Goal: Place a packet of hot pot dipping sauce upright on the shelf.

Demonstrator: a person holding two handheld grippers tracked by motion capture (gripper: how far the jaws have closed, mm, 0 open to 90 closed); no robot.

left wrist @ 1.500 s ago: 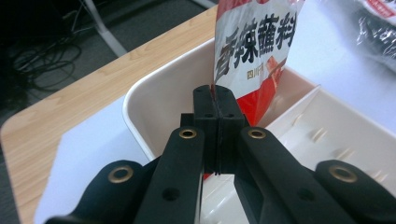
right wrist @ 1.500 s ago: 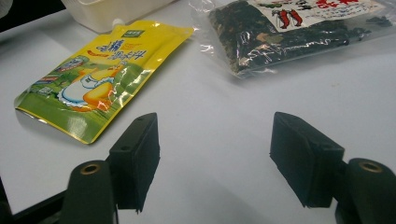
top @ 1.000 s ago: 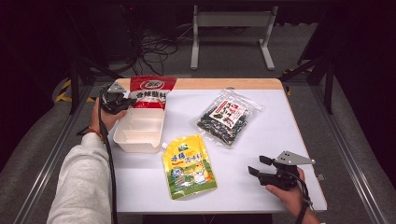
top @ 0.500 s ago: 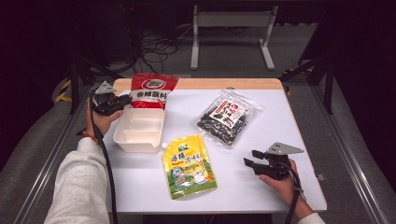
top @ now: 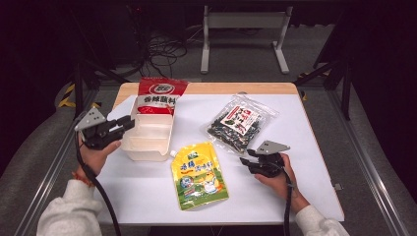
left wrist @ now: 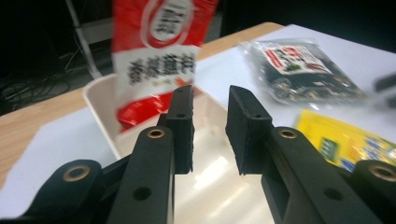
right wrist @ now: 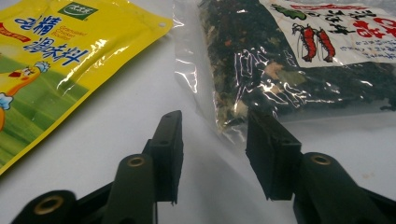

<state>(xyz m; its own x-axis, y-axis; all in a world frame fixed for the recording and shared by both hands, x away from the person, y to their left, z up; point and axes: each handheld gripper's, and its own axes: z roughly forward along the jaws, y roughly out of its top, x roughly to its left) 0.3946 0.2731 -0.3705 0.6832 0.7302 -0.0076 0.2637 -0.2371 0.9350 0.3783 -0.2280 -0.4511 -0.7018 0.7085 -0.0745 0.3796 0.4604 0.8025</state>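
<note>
Your right gripper (right wrist: 212, 154) is the nearer one to the clear seaweed bag (right wrist: 299, 60), which lies just ahead of its jaws, long axis slanting away to the right. The jaws have just been closing with nothing between them; the near bag edge lies at the right jaw. Bare table (right wrist: 116, 154) lies left. Your left gripper (left wrist: 209, 128) is parted and empty before the white tray (left wrist: 100, 109).

Yellow pouch (top: 198, 174) on the white table (top: 314, 147), metal stand (top: 244, 29) and cables (top: 162, 46) beyond.

Dim room, grey floor (top: 373, 147), perhaps carpeted
</note>
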